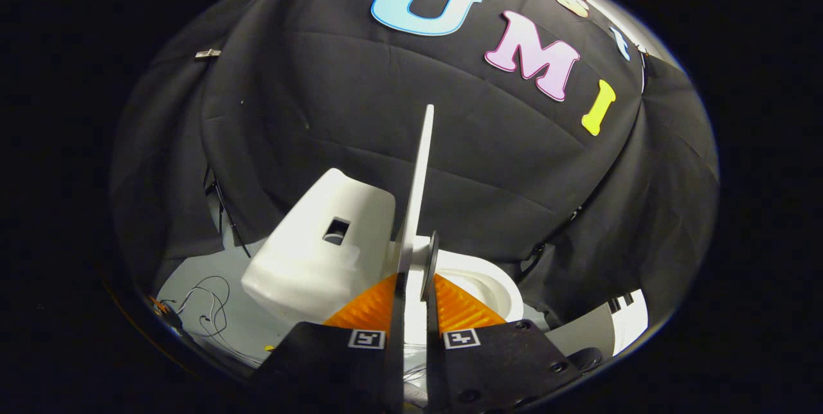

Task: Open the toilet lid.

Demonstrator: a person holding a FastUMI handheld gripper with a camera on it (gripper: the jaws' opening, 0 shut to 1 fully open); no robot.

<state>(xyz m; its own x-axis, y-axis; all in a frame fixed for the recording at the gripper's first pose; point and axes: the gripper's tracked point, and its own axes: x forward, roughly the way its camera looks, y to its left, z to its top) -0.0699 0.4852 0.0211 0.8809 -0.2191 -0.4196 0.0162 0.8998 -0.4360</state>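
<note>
Both fingers of the tongs (412,285) pinch the raised, edge-on toilet lid (419,176).

Gripper (411,279): fingers closed on the lower edge of the toilet lid (418,189), one finger on each face. The lid stands raised, seen edge-on, rising from between the fingers against the black cloth wall (308,99). Toilet tank (315,253) sits just beside the lid on one side; the bowl rim (495,282) lies on the other. Loose wires (206,305) lie on the floor (225,272) near the tank.
</note>
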